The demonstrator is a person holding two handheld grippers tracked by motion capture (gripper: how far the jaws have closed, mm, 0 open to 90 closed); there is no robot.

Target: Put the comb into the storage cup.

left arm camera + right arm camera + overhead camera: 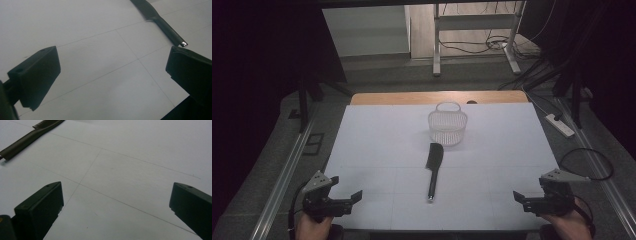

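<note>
Combs: I count one black comb (433, 167), lying flat mid-table, teeth end toward the basket, handle tip pointing back at me.
Baskets: one, a white mesh basket (447, 127) with a loop handle, upright just beyond the comb and apart from it.
Left gripper (346, 192): mine, near the table's front left corner, jaws spread wide, nothing between them; comb handle (170, 28) shows ahead of it.
Right gripper (527, 192): front right corner, jaws equally wide, holding nothing.
Table (377, 130): one white sheet with thin grid lines.
Writing: I can read none.
</note>
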